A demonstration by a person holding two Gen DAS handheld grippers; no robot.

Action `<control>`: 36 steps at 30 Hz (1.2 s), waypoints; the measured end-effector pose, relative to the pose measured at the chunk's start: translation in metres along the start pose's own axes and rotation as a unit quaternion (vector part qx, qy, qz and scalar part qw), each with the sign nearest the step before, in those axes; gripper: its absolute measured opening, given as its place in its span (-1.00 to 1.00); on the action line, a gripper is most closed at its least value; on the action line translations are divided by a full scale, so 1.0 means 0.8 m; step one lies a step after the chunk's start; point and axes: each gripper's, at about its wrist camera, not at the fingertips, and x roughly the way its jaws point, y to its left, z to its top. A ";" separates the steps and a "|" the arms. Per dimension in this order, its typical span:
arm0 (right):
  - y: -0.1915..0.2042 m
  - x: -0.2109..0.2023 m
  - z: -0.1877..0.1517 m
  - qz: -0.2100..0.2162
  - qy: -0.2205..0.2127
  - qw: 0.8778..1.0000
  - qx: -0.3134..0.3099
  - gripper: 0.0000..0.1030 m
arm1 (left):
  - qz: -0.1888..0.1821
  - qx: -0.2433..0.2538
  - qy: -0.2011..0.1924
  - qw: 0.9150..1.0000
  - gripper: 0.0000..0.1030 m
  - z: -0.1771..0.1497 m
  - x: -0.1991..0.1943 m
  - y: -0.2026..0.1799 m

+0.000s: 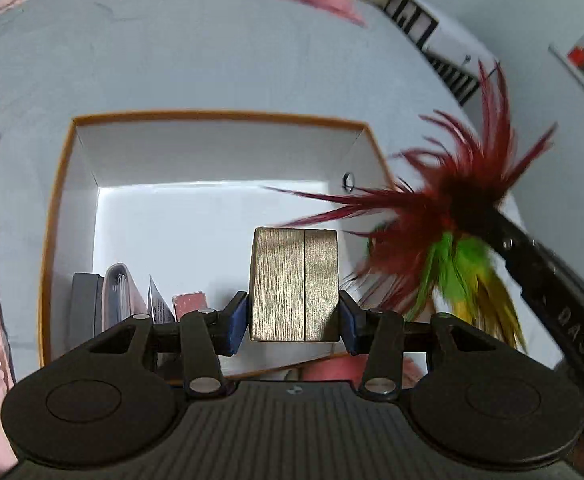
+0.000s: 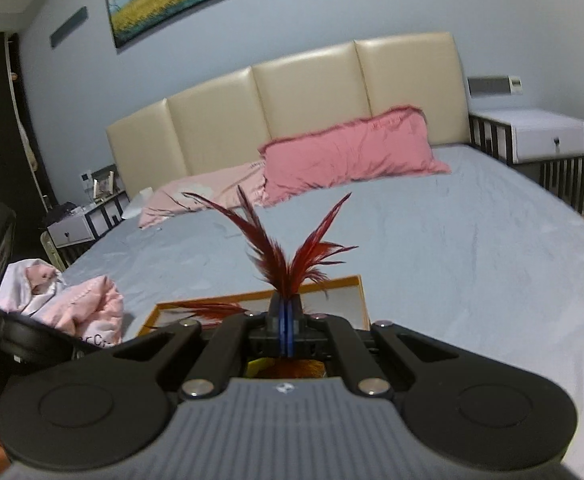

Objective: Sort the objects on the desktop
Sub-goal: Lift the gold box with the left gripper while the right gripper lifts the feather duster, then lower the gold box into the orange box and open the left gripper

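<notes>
My left gripper [image 1: 294, 312] is shut on a gold ribbed box [image 1: 295, 284], held above the white inside of an orange-rimmed cardboard box [image 1: 212, 114]. Several small items [image 1: 132, 300] lie in that box's near left corner. My right gripper [image 2: 286, 320] is shut on a feather toy [image 2: 288, 256] with red feathers sticking up past the fingertips. In the left wrist view the feather toy [image 1: 444, 232] shows red, green and yellow plumes at the box's right rim, with the right gripper's black body [image 1: 552, 292] behind it.
The orange-rimmed box [image 2: 320, 286] sits on a grey-blue bed sheet [image 2: 452, 248]. Pink pillows [image 2: 348, 152] lie by the cream headboard. A pink bundle of cloth [image 2: 80, 304] lies at the bed's left edge. A white nightstand [image 2: 532, 136] stands at the right.
</notes>
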 end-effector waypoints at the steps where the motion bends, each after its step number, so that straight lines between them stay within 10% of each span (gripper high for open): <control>1: -0.002 0.007 -0.002 0.001 0.003 1.000 0.004 -0.99 | 0.003 0.002 0.008 1.000 0.03 0.002 0.006 0.002; 26: -0.040 0.061 -0.063 0.034 0.082 0.995 0.043 -0.99 | 0.117 0.010 0.156 0.981 0.02 0.003 0.098 -0.005; 36: -0.044 0.070 -0.070 0.042 0.104 0.992 0.061 -0.99 | 0.089 0.010 0.106 0.990 0.03 0.003 0.051 -0.002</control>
